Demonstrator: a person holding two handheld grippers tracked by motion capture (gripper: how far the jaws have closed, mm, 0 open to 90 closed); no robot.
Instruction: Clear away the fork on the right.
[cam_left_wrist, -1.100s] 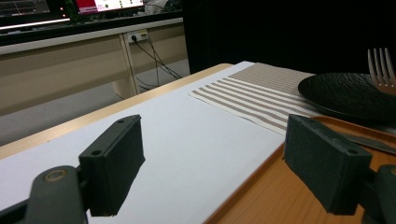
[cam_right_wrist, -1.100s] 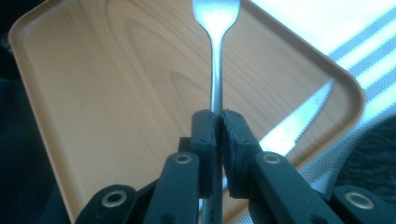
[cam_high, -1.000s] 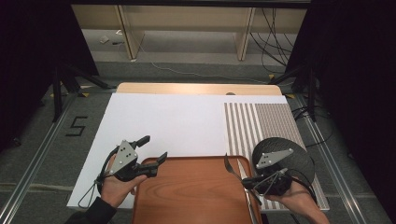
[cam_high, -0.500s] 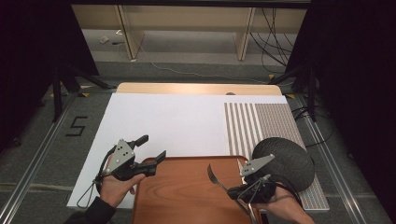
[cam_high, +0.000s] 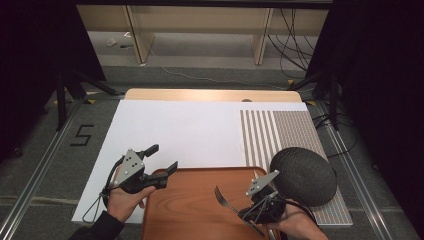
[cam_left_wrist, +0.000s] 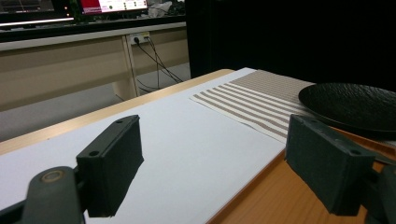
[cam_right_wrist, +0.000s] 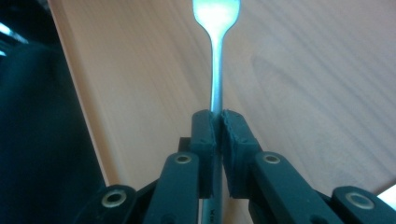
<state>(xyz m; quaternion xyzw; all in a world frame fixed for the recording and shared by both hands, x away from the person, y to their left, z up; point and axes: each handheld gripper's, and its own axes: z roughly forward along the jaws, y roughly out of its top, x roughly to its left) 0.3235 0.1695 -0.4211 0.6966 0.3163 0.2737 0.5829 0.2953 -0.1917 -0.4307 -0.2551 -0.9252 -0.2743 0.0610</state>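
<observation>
Over the wooden tray (cam_high: 200, 200) at the near edge of the table, your right gripper (cam_high: 250, 212) has its jaws clamped on the handle of a fork (cam_high: 226, 200), and the tines point out across the tray's brown surface; in the right gripper view the fork (cam_right_wrist: 215, 56) rises straight from between the pressed pads. The black plate (cam_high: 303, 176) sits just beside that hand, on the striped placemat (cam_high: 280, 131). Your left gripper (cam_high: 159, 161) hangs over the tray's far left corner and the white sheet (cam_high: 180, 132), jaws spread wide with nothing between them.
</observation>
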